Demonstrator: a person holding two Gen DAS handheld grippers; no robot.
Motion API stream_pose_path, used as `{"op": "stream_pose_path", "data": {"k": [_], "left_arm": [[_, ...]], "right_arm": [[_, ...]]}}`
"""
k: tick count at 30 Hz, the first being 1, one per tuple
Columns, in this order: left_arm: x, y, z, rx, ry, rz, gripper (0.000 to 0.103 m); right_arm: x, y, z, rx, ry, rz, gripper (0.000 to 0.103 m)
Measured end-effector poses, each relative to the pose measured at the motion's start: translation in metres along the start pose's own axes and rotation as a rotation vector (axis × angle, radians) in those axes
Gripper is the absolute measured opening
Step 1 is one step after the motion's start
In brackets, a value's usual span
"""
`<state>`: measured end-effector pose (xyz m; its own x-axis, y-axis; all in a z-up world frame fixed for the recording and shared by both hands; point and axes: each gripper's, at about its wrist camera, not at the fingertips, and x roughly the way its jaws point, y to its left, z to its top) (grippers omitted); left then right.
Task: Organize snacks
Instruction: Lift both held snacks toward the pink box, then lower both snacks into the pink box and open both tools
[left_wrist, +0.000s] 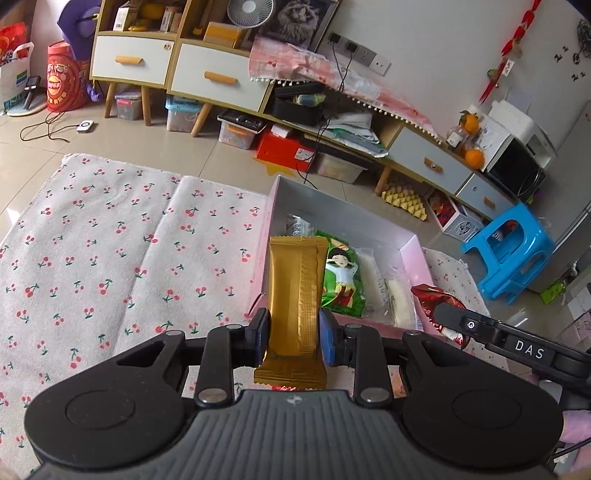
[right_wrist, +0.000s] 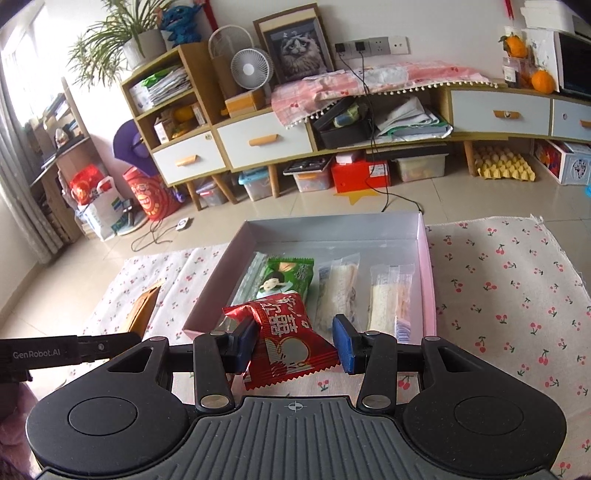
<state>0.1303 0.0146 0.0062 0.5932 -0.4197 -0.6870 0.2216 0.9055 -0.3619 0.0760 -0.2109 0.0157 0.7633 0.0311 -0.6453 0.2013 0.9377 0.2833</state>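
Observation:
My left gripper (left_wrist: 293, 328) is shut on a gold snack packet (left_wrist: 293, 295), held upright just left of the pink box (left_wrist: 410, 243). My right gripper (right_wrist: 295, 339) is shut on a red snack packet (right_wrist: 288, 339), held near the front edge of the pink box (right_wrist: 424, 266). Inside the box lie a green snack packet (right_wrist: 286, 277) and two clear-wrapped white snacks (right_wrist: 338, 291), (right_wrist: 389, 299). The green packet (left_wrist: 341, 277) also shows in the left wrist view. The gold packet (right_wrist: 142, 312) and the left gripper's arm show at the left of the right wrist view.
The box sits on a cherry-print cloth (left_wrist: 110, 251) on the tiled floor. A low cabinet with drawers (right_wrist: 266, 144) and storage bins (right_wrist: 417, 166) stand behind. A blue plastic stool (left_wrist: 509, 251) stands to the right.

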Motion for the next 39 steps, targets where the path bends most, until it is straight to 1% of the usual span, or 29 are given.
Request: {"op": "stream_pose_path", "data": {"k": [4,10,13,17,20,25,29,31,32,33,36,39], "left_arm": [[0.015,-0.006,0.006,0.008,-0.023,-0.006,0.026],[0.036,-0.008,0.012,0.019,-0.063,0.007,0.026],[0.044,-0.011,0.013,0.044,-0.073,0.028,0.026],[0.054,-0.012,0.014,0.059,-0.079,0.032,0.026],[0.059,-0.016,0.014,0.084,-0.079,0.057,0.026],[0.064,-0.02,0.012,0.147,-0.075,0.084,0.026],[0.067,-0.016,0.012,0.141,-0.061,0.102,0.027],[0.066,-0.015,0.012,0.135,-0.068,0.102,0.032],[0.066,-0.015,0.012,0.134,-0.068,0.097,0.033],[0.066,-0.015,0.012,0.133,-0.068,0.094,0.035],[0.065,-0.018,0.011,0.136,-0.065,0.093,0.041],[0.065,-0.023,0.011,0.156,-0.063,0.099,0.047]], "right_arm": [[0.009,-0.015,0.004,0.06,-0.022,-0.022,0.043],[0.024,-0.034,0.003,0.135,-0.019,-0.055,0.043],[0.031,-0.038,-0.001,0.141,-0.001,-0.066,0.043],[0.038,-0.037,-0.006,0.128,0.015,-0.077,0.043],[0.041,-0.037,-0.009,0.124,0.02,-0.085,0.043],[0.043,-0.039,-0.01,0.131,0.016,-0.095,0.043],[0.046,-0.038,-0.011,0.114,0.019,-0.098,0.045],[0.045,-0.037,-0.011,0.109,0.012,-0.113,0.046],[0.045,-0.037,-0.011,0.109,0.016,-0.113,0.048],[0.045,-0.037,-0.011,0.112,0.016,-0.112,0.054],[0.043,-0.036,-0.011,0.11,0.008,-0.122,0.061],[0.042,-0.037,-0.011,0.11,0.01,-0.122,0.063]]}}
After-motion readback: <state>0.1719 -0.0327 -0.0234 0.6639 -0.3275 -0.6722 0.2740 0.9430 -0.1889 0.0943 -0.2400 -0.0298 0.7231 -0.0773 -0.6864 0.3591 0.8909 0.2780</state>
